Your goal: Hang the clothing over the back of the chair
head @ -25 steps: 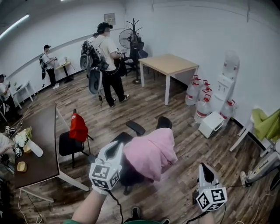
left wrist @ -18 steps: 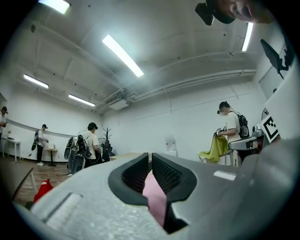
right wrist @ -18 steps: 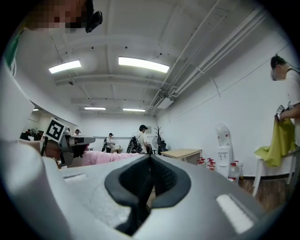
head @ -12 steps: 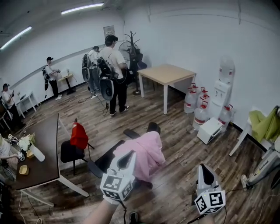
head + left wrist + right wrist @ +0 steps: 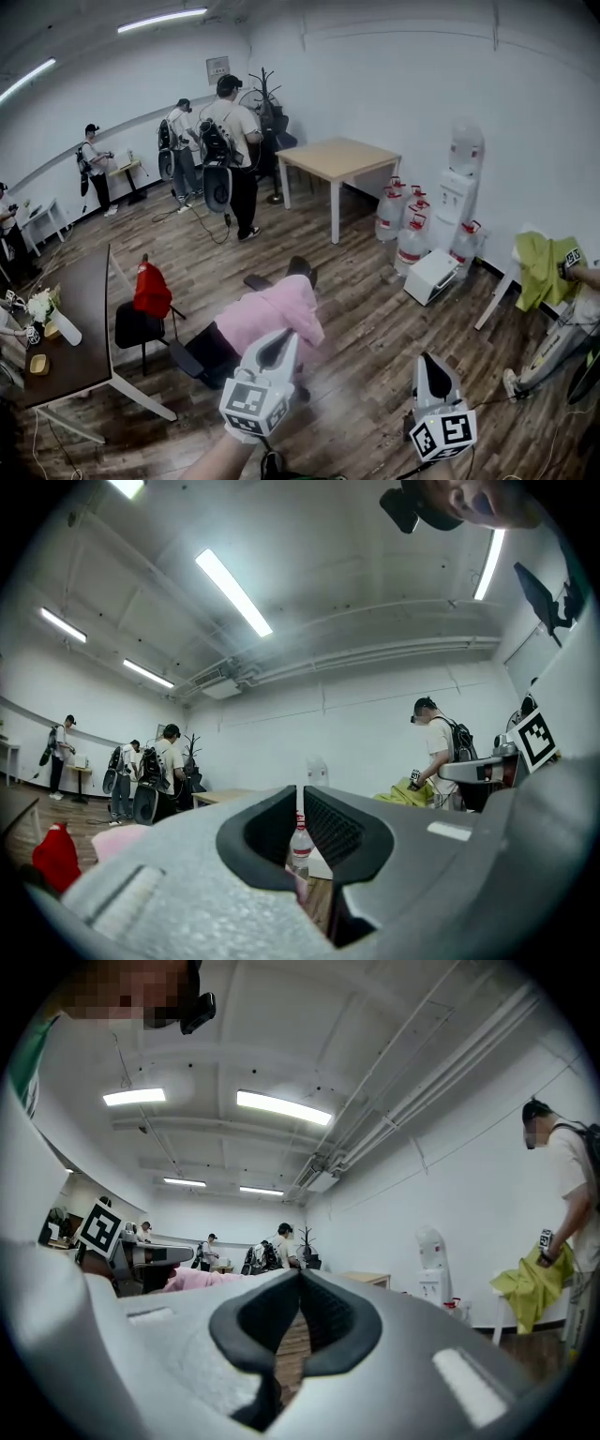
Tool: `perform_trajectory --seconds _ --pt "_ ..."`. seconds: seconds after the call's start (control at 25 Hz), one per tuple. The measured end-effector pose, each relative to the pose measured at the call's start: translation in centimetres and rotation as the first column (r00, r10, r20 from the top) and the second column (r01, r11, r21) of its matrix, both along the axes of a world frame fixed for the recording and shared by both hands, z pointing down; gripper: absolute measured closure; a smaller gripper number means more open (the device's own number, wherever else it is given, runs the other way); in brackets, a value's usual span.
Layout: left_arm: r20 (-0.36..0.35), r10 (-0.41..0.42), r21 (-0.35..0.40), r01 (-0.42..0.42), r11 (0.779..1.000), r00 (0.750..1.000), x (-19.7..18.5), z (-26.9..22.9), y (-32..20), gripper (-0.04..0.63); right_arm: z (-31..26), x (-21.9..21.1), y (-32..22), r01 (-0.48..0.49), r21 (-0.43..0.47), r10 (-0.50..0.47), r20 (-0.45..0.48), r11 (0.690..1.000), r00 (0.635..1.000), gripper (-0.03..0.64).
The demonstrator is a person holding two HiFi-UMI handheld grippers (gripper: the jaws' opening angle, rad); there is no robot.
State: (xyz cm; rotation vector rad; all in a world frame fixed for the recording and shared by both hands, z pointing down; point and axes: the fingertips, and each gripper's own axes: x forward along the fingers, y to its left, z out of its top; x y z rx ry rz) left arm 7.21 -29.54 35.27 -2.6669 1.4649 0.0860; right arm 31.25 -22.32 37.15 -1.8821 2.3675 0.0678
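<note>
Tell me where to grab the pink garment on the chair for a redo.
Probably the top ridge of the garment, where it humps over the chair back; come from above, near side. Cloth is raised there; the rest hangs flat against the chair.

Bright, even indoor light, all from ceiling tubes (image 5: 161,19), which clip to pure white in every view. White walls (image 5: 394,84) bounce it around, so shadows stay soft: faint pools under the furniture on the wood floor (image 5: 375,319), which has a mild sheen. Heavy fisheye: wall lines bow, and a black vignette rings both gripper views. The close-up bodies of the left gripper (image 5: 300,797) and right gripper (image 5: 300,1279) are soft and out of focus; the room behind is sharper. Head view is slightly hazy low centre.
</note>
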Motion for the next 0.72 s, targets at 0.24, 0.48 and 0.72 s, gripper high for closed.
perform_trajectory --seconds 0.24,0.48,0.72 --pt "0.018 0.003 0.000 -0.003 1.000 1.000 1.6 0.1 0.3 0.563 0.0 1.4 0.2 -0.001 0.000 0.001 0.011 1.000 1.000 0.614" --pt "0.038 -0.006 -0.004 0.007 1.000 0.999 1.6 0.3 0.8 0.563 0.3 1.2 -0.1 0.017 -0.003 -0.016 0.025 1.000 1.000 0.614" --pt "0.056 -0.018 -0.001 0.018 1.000 0.998 0.9 -0.1 1.1 0.563 0.0 0.2 -0.4 0.044 0.014 -0.044 0.037 0.999 0.998 0.614"
